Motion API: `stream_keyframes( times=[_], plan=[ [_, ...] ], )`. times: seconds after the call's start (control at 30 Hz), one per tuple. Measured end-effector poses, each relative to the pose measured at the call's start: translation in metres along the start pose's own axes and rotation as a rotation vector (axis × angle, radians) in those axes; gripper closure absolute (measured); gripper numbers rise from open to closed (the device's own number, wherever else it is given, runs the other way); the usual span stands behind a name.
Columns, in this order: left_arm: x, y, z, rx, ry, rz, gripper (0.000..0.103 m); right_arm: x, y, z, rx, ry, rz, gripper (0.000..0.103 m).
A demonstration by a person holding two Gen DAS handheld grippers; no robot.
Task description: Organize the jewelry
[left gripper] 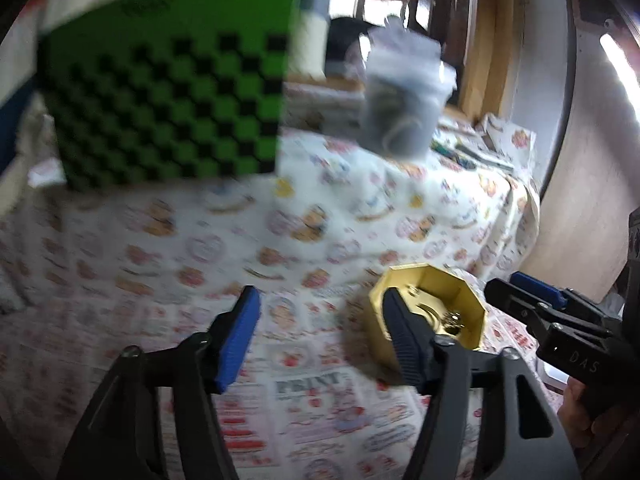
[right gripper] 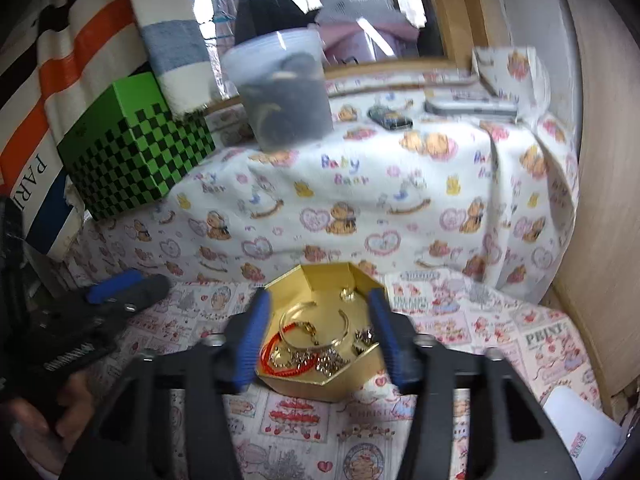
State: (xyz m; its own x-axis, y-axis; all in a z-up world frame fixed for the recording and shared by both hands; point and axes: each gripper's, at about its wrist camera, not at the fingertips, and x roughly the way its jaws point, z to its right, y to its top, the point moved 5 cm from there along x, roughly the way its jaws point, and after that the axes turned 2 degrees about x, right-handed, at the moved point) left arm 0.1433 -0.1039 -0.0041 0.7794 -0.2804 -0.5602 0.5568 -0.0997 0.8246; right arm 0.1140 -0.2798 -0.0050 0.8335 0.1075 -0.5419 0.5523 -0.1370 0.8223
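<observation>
A gold octagonal box (right gripper: 320, 376) sits on the printed cloth and holds a clear bangle (right gripper: 316, 320), a red cord bracelet (right gripper: 272, 356) and several small metal pieces. My right gripper (right gripper: 320, 336) is open and empty, its jaws spread on either side of the box, just above it. In the left wrist view the gold box (left gripper: 440, 284) lies at the lower right. My left gripper (left gripper: 320, 336) is open and empty, left of the box, with its right finger in front of the box's near rim. The right gripper (left gripper: 532, 296) shows beyond the box.
A green and black checkered box (right gripper: 136, 148) stands at the back left. A clear plastic tub (right gripper: 288, 92) with dark contents stands on a raised, cloth-covered ledge. A phone (right gripper: 468, 106) and a small dark object (right gripper: 390, 118) lie on the ledge. A wall (right gripper: 604, 200) runs along the right.
</observation>
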Motion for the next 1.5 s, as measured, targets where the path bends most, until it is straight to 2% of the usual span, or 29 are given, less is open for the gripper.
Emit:
stream_keyframes(
  times=[0.07, 0.17, 0.37, 0.47, 0.53, 0.63, 0.8, 0.87, 0.97, 1.23, 1.37, 1.5],
  plan=[
    [-0.013, 0.002, -0.006, 0.018, 0.040, 0.040, 0.024, -0.005, 0.001, -0.007, -0.033, -0.005, 0.028, 0.044],
    [-0.030, 0.002, -0.018, 0.028, 0.090, 0.088, 0.013, -0.011, 0.001, -0.014, -0.049, 0.000, 0.066, 0.041],
    [-0.043, -0.011, -0.040, 0.026, 0.157, 0.137, 0.008, -0.030, 0.000, -0.032, -0.080, -0.003, 0.193, 0.020],
    [-0.047, -0.017, -0.045, 0.017, 0.165, 0.144, 0.006, -0.037, -0.002, -0.042, -0.130, -0.029, 0.253, 0.018],
    [-0.050, -0.020, -0.048, 0.005, 0.169, 0.151, 0.005, -0.038, -0.002, -0.043, -0.124, -0.021, 0.262, 0.017],
    [-0.057, -0.025, -0.049, 0.025, 0.185, 0.183, 0.003, -0.037, -0.004, -0.044, -0.107, -0.022, 0.275, 0.010],
    [-0.068, -0.032, -0.050, 0.058, 0.209, 0.262, 0.001, -0.034, -0.007, -0.045, -0.124, -0.047, 0.289, 0.008],
    [-0.072, -0.034, -0.052, 0.050, 0.206, 0.287, 0.001, -0.034, -0.008, -0.045, -0.121, -0.044, 0.293, 0.000],
    [-0.070, -0.036, -0.056, 0.033, 0.204, 0.281, 0.001, -0.033, -0.011, -0.047, -0.125, -0.055, 0.315, 0.000],
    [-0.063, -0.047, -0.063, 0.011, 0.215, 0.267, 0.001, -0.024, -0.019, -0.050, -0.154, -0.072, 0.304, 0.000],
    [-0.055, -0.051, -0.069, -0.013, 0.208, 0.230, 0.001, -0.020, -0.021, -0.045, -0.143, -0.098, 0.310, 0.000],
    [-0.055, -0.052, -0.073, -0.036, 0.222, 0.235, 0.001, -0.017, -0.021, -0.042, -0.140, -0.109, 0.297, 0.000]
  ],
)
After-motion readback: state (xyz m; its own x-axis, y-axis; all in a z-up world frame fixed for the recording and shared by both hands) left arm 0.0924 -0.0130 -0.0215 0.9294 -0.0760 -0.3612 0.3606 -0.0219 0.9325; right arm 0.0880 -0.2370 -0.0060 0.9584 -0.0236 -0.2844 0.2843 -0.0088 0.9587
